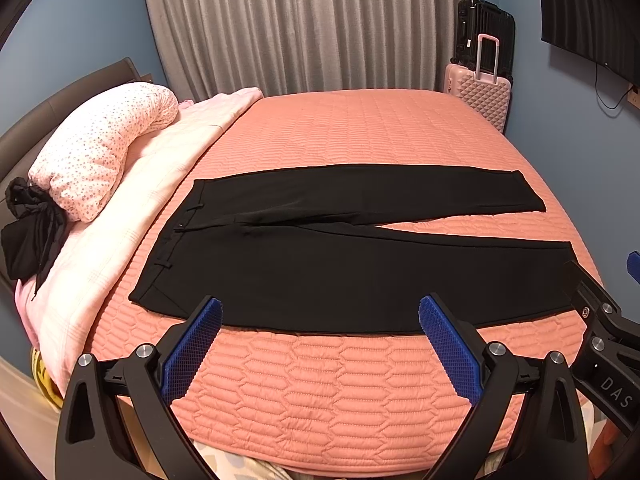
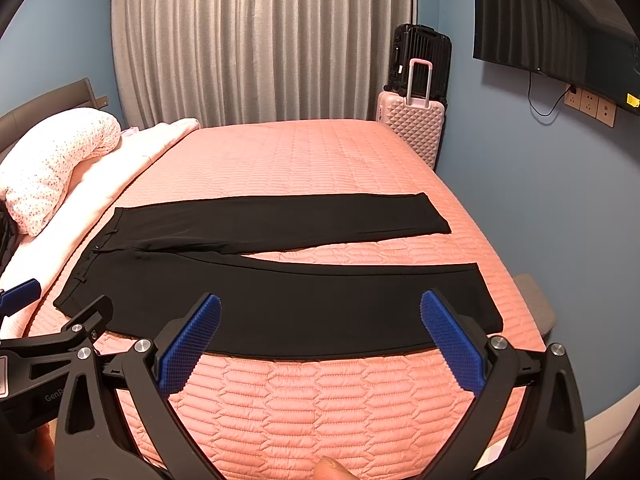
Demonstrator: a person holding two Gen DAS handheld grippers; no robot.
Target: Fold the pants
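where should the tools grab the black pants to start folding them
Take the near edge of the black pants, which lie flat with the legs spread in a V. The left tool can pinch the near waistband corner, the right tool the near leg's hem. Come in low from the bed's near side, then carry the near leg over the far one. Both tools are open.

Pants [image 1: 320, 272]: matt black woven cloth, smooth. Bedspread [image 1: 340, 128]: quilted salmon fabric, stitched in ridged cells. Left gripper [image 1: 320, 312] and right gripper [image 2: 320, 312]: matt black plastic, bright metal bolts, blue finger pads [image 1: 450, 344] finely ribbed. Pink suitcase [image 2: 412, 128]: hard faceted shell.
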